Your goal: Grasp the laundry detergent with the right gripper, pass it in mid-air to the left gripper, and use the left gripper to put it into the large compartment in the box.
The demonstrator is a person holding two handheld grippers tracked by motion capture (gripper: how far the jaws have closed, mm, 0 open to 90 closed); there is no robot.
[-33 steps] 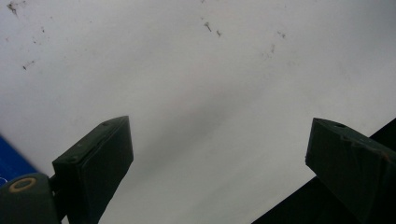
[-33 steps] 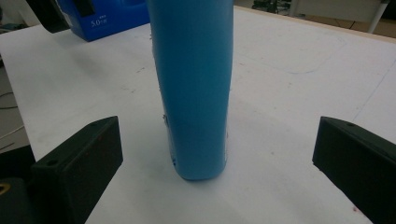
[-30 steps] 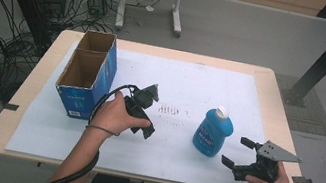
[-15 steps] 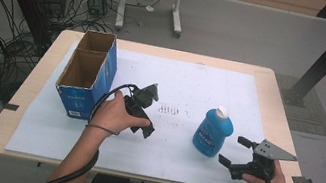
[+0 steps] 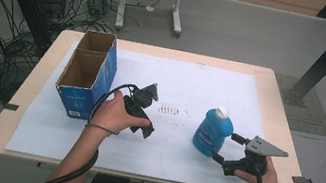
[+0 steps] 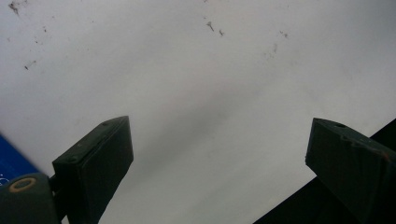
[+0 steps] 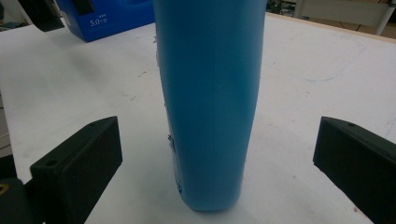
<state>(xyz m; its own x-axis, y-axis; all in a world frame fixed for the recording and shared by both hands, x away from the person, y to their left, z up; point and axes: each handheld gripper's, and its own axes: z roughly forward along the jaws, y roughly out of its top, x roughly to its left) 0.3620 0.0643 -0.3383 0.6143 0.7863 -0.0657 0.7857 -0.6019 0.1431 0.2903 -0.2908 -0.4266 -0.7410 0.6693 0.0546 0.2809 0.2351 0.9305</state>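
Right gripper (image 5: 228, 148) spread wide, straddling the blue bottle (image 5: 211, 132) standing upright at the table's (image 5: 273, 85) right-front. Left gripper (image 5: 141, 103) open too, idling mid-table near the cardboard box (image 5: 86, 75). Best bet: push in further, centre the body, squeeze low and evenly, or risk tipping it.

I see a smooth, glossy blue plastic bottle (image 7: 210, 102), a matt cardboard box (image 5: 87, 74), and a pale wooden table (image 5: 284, 143) under matt white paper (image 5: 192, 86).
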